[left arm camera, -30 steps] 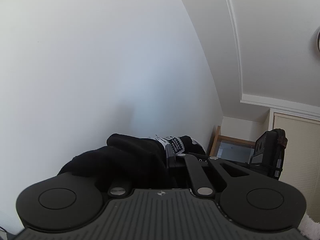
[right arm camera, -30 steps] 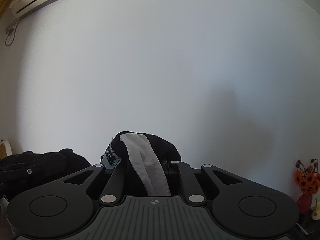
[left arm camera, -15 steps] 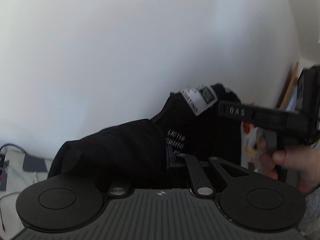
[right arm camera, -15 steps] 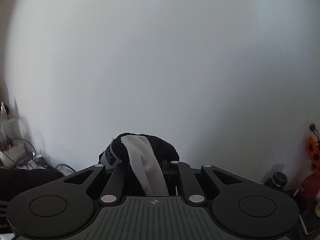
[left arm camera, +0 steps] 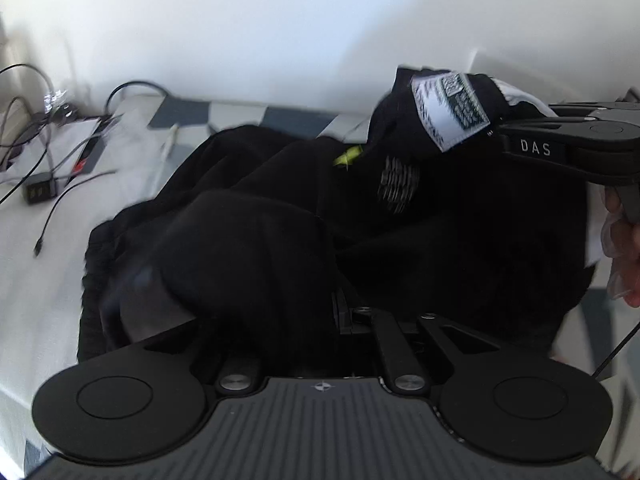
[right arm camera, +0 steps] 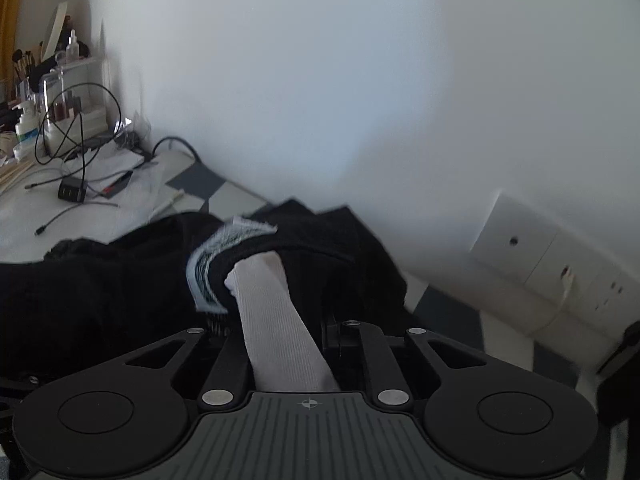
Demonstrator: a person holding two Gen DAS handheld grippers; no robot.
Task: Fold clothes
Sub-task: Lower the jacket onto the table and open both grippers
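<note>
I held the black garment (left arm camera: 440, 216) with both claws. My left claw (left arm camera: 340, 312) was closed on a thick bunch of the dark cloth, and my right claw (right arm camera: 276, 320) was closed on the edge with the white ribbed band (right arm camera: 280, 328) and the sewn label (right arm camera: 212, 272). The garment hung between them, and its lower part already lay on the checked surface (left arm camera: 192, 112) near the wall — I could not tell whether this was a bed or a desk. I judged that the step was laying the garment flat before the first fold. The next move called for keeping both corners apart, so the cloth would spread without wrinkles. I saw no basket or box for clothes — only cables (left arm camera: 52, 176) at the left.
</note>
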